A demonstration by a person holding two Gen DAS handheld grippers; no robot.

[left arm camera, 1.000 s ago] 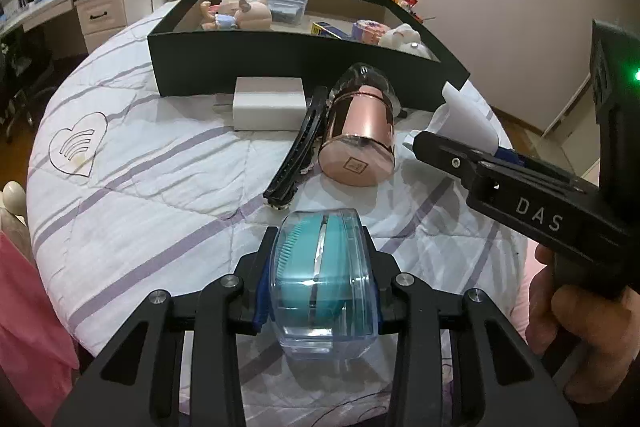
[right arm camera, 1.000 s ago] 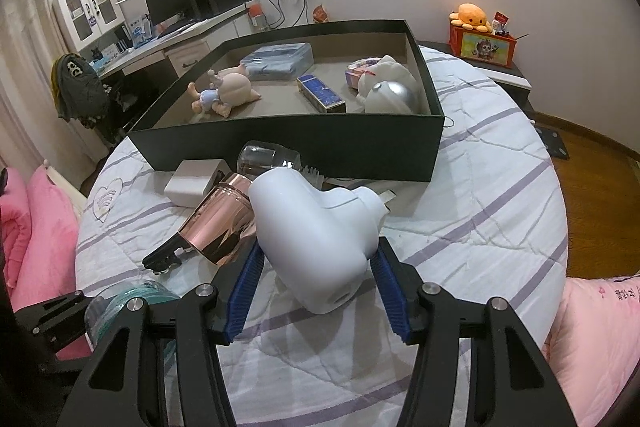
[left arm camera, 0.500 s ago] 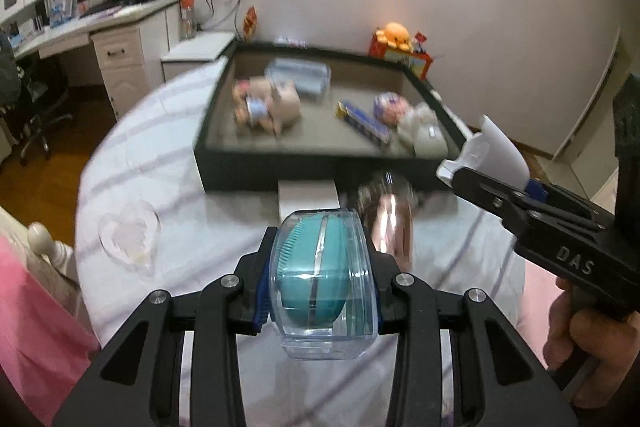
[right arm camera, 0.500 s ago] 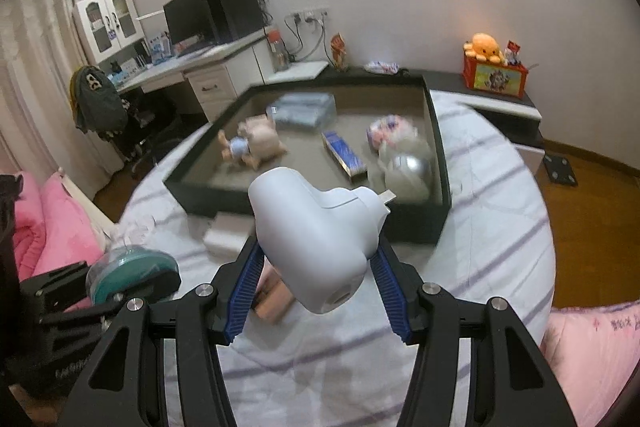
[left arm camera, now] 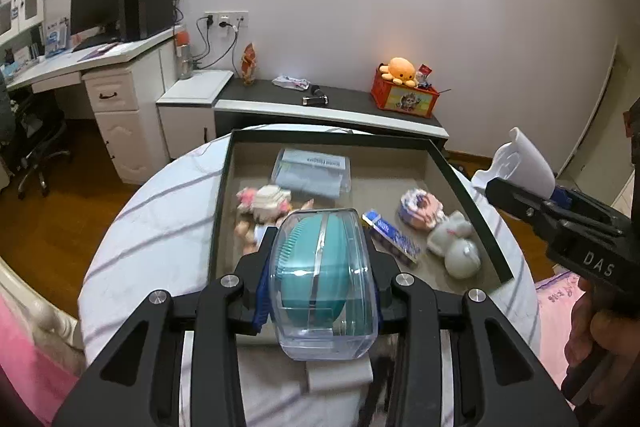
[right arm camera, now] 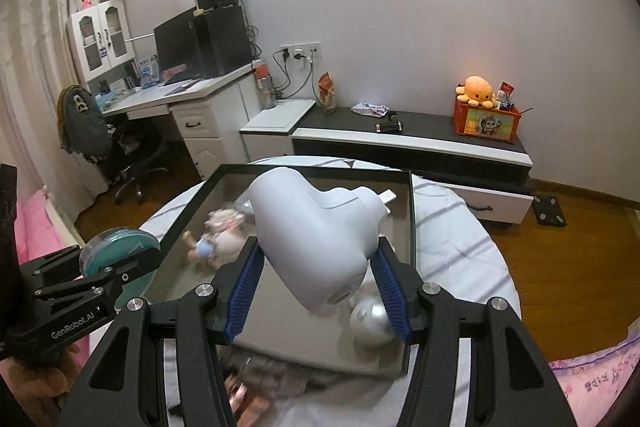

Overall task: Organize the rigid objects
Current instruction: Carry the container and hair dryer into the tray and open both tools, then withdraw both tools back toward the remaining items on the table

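My left gripper (left arm camera: 322, 287) is shut on a clear plastic case with a teal brush inside (left arm camera: 322, 283), held up over the near side of the black box (left arm camera: 464, 187). My right gripper (right arm camera: 316, 281) is shut on a white rounded device (right arm camera: 312, 239), also raised above the black box (right arm camera: 412, 227). In the left wrist view the right gripper (left arm camera: 532, 195) juts in from the right with the white device (left arm camera: 528, 159) at its tip. The left gripper (right arm camera: 116, 267) with the teal case (right arm camera: 116, 247) shows at the lower left of the right wrist view.
Inside the box lie a doll (left arm camera: 264, 207), a grey-blue pouch (left arm camera: 312, 171), a blue packet (left arm camera: 394, 235), a pink round item (left arm camera: 420, 207) and a grey plush toy (left arm camera: 456, 243). A white block (left arm camera: 340, 379) sits below the case. A low dark cabinet (left arm camera: 340, 103) stands behind the bed.
Both grippers have risen and moved forward from low over the quilt to above the box, each keeping its object. The rose-gold bottle and the white block have slid toward the bottom edge.
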